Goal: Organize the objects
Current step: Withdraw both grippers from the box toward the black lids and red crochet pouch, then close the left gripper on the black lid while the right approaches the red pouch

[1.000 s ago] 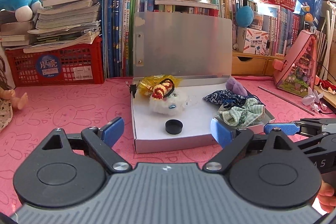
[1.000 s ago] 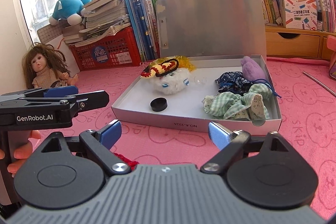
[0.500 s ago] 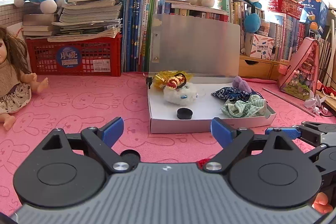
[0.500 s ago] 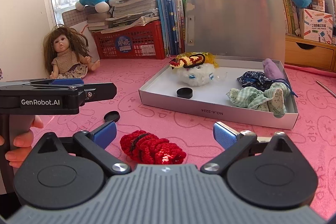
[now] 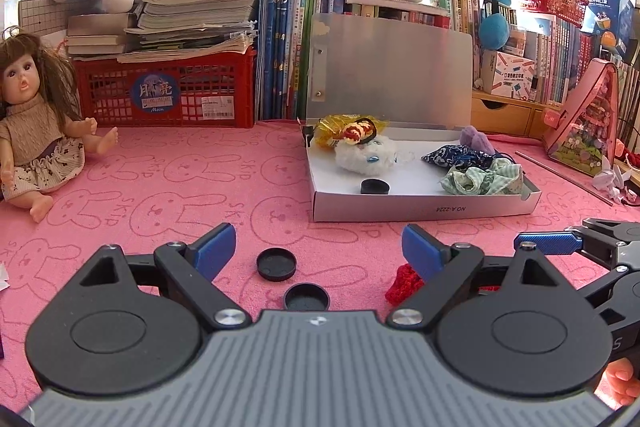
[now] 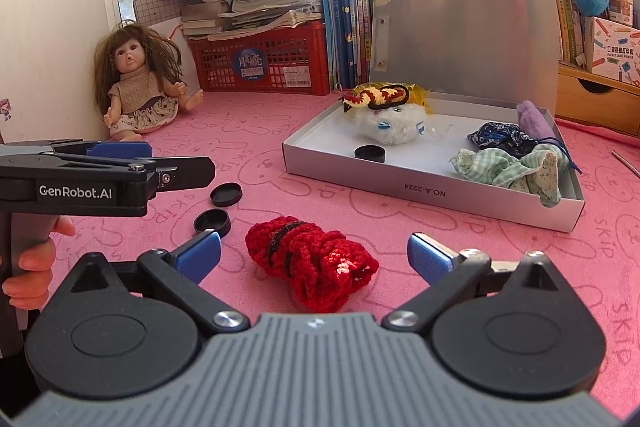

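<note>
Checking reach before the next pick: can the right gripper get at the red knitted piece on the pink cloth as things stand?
Probably yes. The right gripper is open, with the red knitted piece lying loose on the cloth between its fingers, untouched. The two black caps and the left gripper sit off to one side, apart from it.

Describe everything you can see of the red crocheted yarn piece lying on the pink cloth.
The red crocheted yarn piece is a soft, bunched roll of chunky knit, cinched by a thin black band near its left end, with a pale fleck on the right. It lies flat on the pink rabbit-print cloth, in front of the open box, between the right gripper's open jaws; no pad touches it.
</note>
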